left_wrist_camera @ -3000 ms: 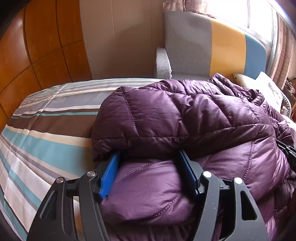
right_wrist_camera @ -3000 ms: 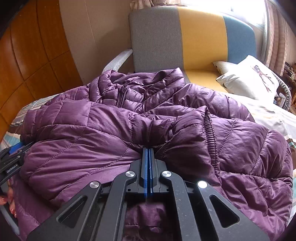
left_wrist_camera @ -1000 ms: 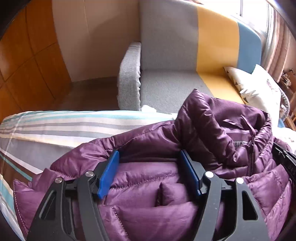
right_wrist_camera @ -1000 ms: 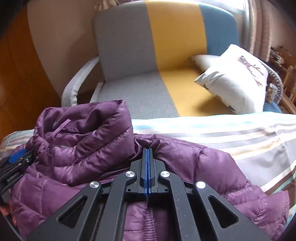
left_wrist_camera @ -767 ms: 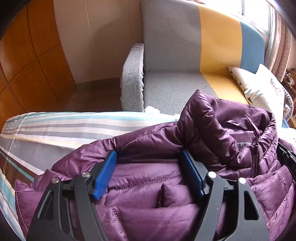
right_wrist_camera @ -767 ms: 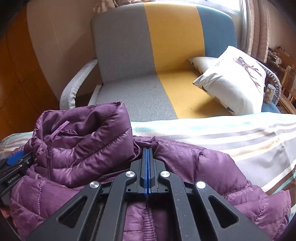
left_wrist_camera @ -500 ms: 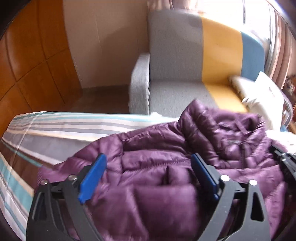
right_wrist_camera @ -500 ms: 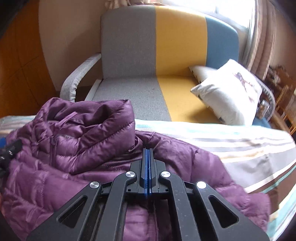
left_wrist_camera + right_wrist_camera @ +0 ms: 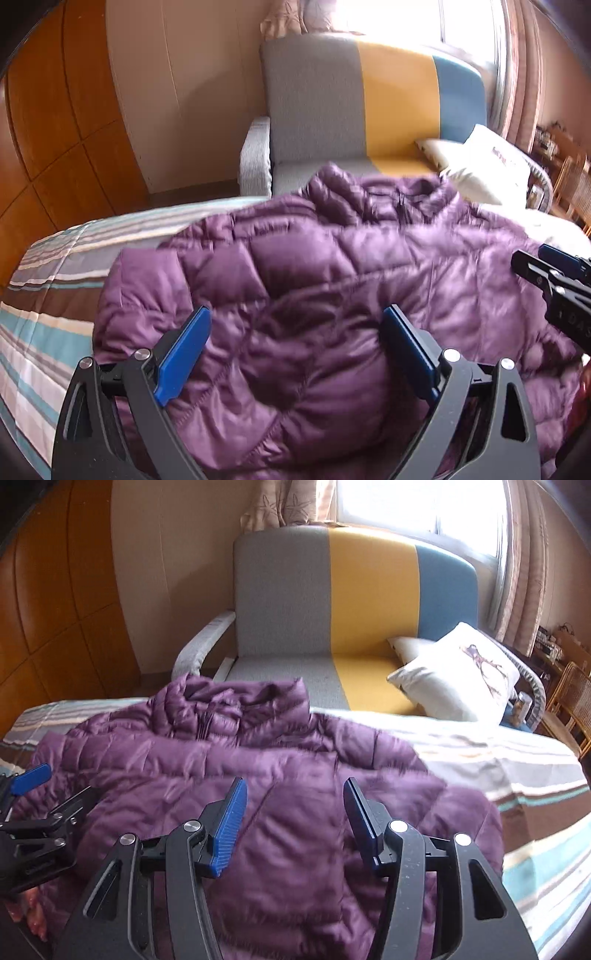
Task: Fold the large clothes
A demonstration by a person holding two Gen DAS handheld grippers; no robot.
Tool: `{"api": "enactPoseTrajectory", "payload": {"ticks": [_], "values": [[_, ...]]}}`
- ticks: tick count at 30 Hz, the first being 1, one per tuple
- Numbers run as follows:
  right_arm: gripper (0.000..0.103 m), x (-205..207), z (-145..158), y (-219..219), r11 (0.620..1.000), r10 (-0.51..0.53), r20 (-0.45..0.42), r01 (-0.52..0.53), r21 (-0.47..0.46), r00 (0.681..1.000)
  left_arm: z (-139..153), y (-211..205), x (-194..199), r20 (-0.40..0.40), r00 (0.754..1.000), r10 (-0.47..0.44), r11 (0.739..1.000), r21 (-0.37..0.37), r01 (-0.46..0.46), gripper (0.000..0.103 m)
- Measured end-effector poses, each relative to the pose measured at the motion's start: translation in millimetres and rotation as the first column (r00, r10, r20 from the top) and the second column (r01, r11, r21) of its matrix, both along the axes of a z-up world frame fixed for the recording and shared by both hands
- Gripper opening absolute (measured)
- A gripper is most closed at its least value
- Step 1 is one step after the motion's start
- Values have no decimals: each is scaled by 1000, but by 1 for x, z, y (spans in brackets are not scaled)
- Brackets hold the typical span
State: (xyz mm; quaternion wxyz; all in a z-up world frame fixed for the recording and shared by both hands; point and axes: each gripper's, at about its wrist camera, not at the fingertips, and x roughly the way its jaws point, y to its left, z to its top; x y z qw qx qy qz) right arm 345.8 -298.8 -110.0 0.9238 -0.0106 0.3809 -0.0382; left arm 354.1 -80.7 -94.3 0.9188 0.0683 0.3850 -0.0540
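Note:
A purple puffer jacket [image 9: 332, 266] lies folded on the striped bedspread [image 9: 55, 280], its collar toward the sofa. My left gripper [image 9: 295, 314] hovers over the jacket's near edge, open wide; its blue pads [image 9: 184, 350] stand clear of the fabric. In the right wrist view the jacket [image 9: 258, 768] spreads below my right gripper [image 9: 293, 786], whose jaws are opening, with the fabric under the gap and neither pad pressing on it. Each gripper shows in the other's view: the right gripper [image 9: 554, 269] at the right edge, the left gripper [image 9: 33, 775] at the left edge.
A grey, yellow and blue sofa [image 9: 332, 609] stands just beyond the bed, with a white pillow [image 9: 454, 672] on its right side. Wooden wall panels [image 9: 55, 110] fill the left. A wicker chair [image 9: 572, 686] is at the far right. Bare bedspread [image 9: 535, 794] lies right of the jacket.
Both grippers have let go of the jacket and drawn back toward me. The right jaws went from shut on the fabric to apart; the left spread wider. The jacket now lies flatter.

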Motion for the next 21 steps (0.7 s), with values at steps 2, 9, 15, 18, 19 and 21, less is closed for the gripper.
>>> {"api": "enactPoseTrajectory", "payload": {"ticks": [2,9,15,18,19,21], "values": [[54,0,-5,1,1000,-5,-13,4,-10,1000,-8,3,1,-26,1000,14,1000,-10,-14,94],[54,-12,-29,-6,997,-74,-87,74,-4,993,-19,2,-6,-52,999,-9,1000,-12,9,94],[58,-5,-35,-5,997,-80,-94,78,-23,992,-24,1,2,-82,997,-12,1000,-11,11,95],[59,-9,-26,-7,998,-69,-91,70,3,993,-15,6,-7,-80,997,-15,1000,-27,13,95],[59,-14,-20,-10,997,-67,-84,69,18,994,-10,9,-12,-73,997,-11,999,-31,9,95],[59,-25,-9,-14,996,-70,-69,73,41,995,1,16,-27,-62,998,-9,998,-63,5,96]]}}
